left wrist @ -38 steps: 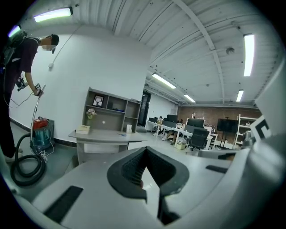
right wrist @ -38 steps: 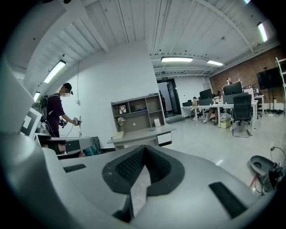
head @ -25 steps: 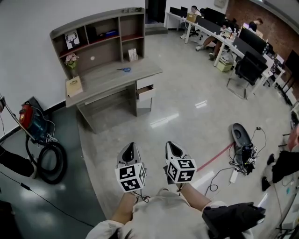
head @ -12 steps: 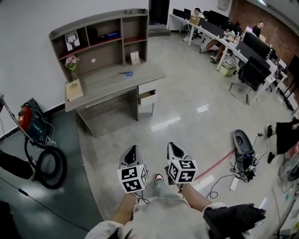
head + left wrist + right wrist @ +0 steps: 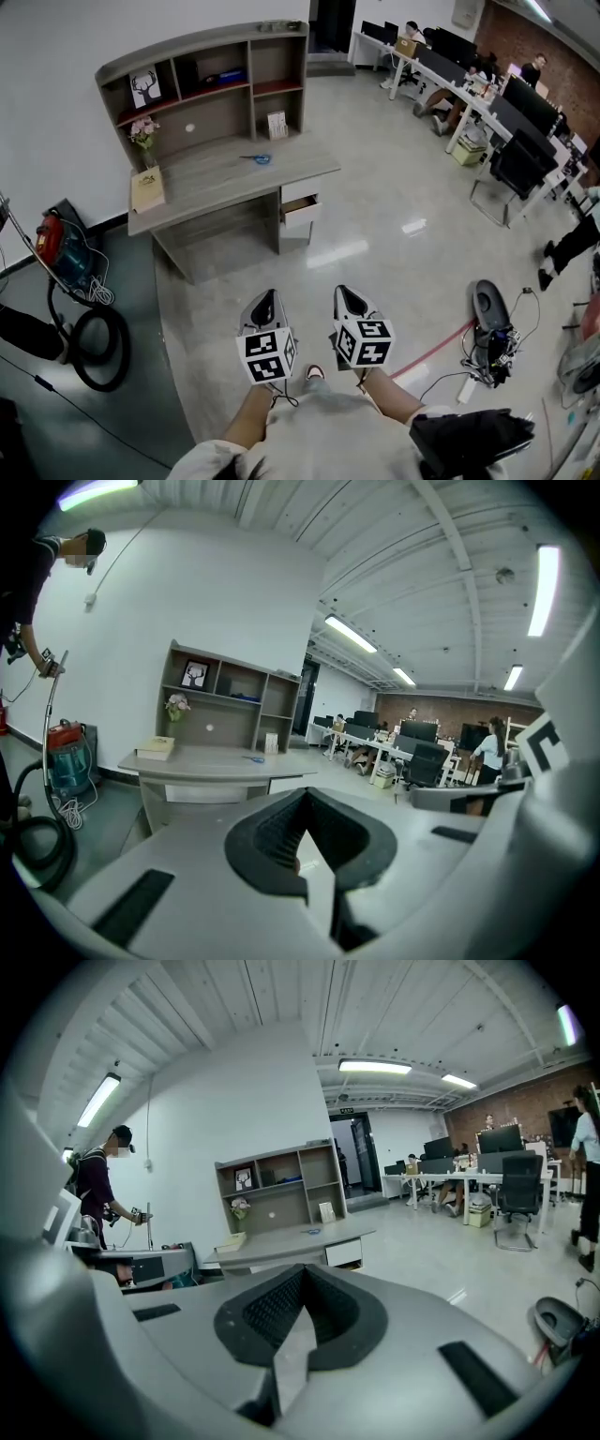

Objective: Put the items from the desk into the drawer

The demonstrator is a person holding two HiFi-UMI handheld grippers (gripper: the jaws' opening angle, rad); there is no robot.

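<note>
A grey desk (image 5: 220, 176) with a shelf hutch stands against the white wall, several steps ahead of me. On its top lie blue-handled scissors (image 5: 255, 158) and a tan book (image 5: 147, 188); a small flower pot (image 5: 143, 131) sits at the back left. The desk's drawer (image 5: 301, 208) on the right side is pulled partly out. My left gripper (image 5: 265, 296) and right gripper (image 5: 344, 292) are held side by side over the floor, far from the desk. Both are shut and hold nothing. The left gripper view shows the desk (image 5: 216, 761) beyond the left gripper (image 5: 302, 794); the right gripper view shows it (image 5: 291, 1238) beyond the right gripper (image 5: 302, 1269).
A red vacuum cleaner (image 5: 54, 246) with a coiled black hose (image 5: 94, 328) stands left of the desk. Cables and a floor device (image 5: 489, 319) lie at the right. Office desks and chairs (image 5: 506, 131) with people fill the back right. Another person (image 5: 94, 1185) stands at the left.
The desk has drawn a little nearer and shifted right in the head view. A shoe now shows between the grippers. Both grippers keep their places, still shut.
</note>
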